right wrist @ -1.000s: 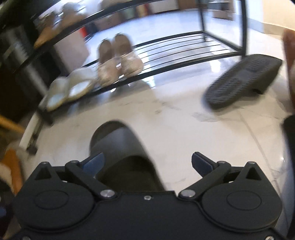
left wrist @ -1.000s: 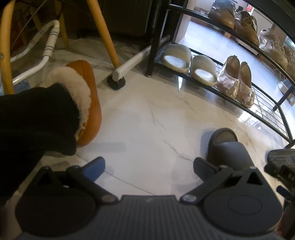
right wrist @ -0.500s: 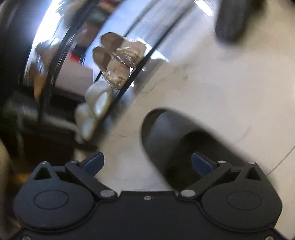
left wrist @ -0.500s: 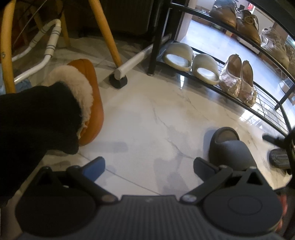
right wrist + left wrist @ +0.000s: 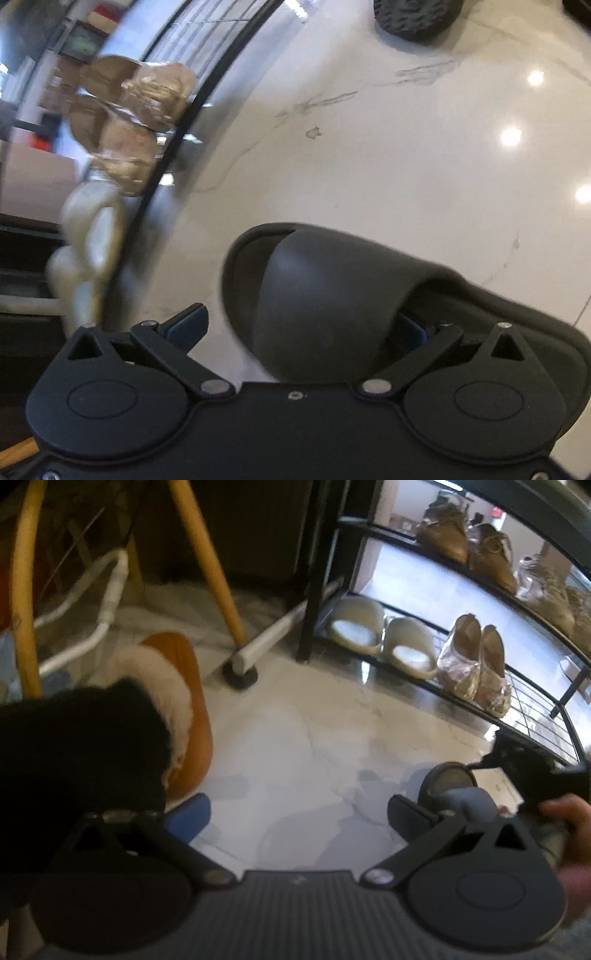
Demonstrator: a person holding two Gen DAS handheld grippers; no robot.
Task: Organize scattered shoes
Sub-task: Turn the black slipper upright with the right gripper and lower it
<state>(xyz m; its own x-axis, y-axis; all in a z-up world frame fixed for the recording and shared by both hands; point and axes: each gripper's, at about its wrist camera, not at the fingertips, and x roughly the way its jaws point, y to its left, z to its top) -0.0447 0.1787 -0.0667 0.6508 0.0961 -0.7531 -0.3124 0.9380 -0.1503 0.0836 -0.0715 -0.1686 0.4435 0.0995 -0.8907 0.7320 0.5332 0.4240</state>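
Two grippers are hanging low over the pale marble floor (image 5: 295, 746), each with its jaws standing apart. The right gripper (image 5: 299, 325) is tilted hard to one side and reaching around a dark grey slide sandal (image 5: 332, 295); one blue pad is showing beside the sandal's strap, the other is tucked in under the strap, and the jaws are not pinching it. The sandal is sitting on the floor just in front of the black shoe rack (image 5: 535, 734). From the left gripper (image 5: 299, 812) the same sandal is showing at the right, with a person's hand (image 5: 565, 812) next to it. A second dark sandal (image 5: 413, 18) is lying sole-up, farther out on the floor. On the rack's bottom shelf, cream slides (image 5: 380, 635) and shiny gold flats (image 5: 476, 664) are sitting side by side (brown shoes above them). A tan fur-lined slipper (image 5: 184, 709) is lying at the left, partly behind something black.
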